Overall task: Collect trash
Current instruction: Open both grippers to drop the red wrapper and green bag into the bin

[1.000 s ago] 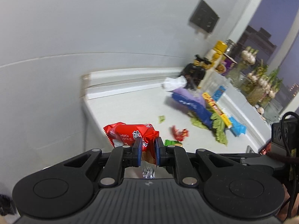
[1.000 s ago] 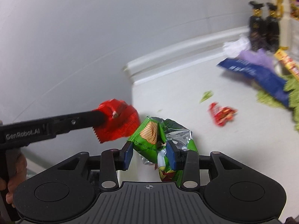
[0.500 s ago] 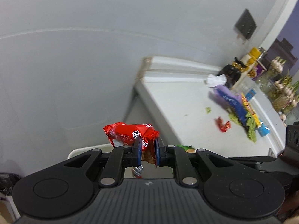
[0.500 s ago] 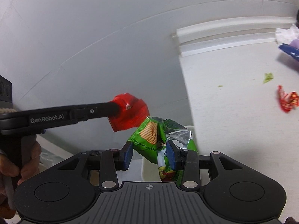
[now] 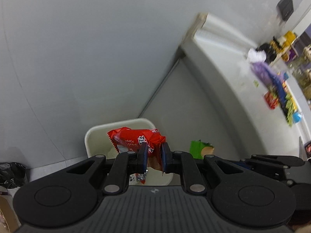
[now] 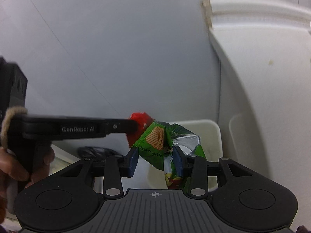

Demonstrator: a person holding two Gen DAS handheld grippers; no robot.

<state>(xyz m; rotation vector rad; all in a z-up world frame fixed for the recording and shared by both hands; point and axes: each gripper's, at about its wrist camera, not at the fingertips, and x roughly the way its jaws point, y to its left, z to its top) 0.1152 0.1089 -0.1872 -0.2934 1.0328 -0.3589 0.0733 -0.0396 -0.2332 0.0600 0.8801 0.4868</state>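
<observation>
Grey wall behind everything; white bench (image 5: 229, 81) running off toward 2 o'clock, with more litter (image 5: 276, 89) left on it, blurred. Below the bench edge, on the floor, a white bin (image 5: 91, 136) with open top. Above its mouth, left tool (image 5: 153, 156) clenched on red snack wrapper (image 5: 134, 138). Just beside it at 3 o'clock, right tool (image 6: 155, 160) clamped on green chip bag (image 6: 155, 137), foil side showing. To do it well: bring both wrappers fully over the opening, lower a little more, release one after the other, check that nothing catches on the rim.
</observation>
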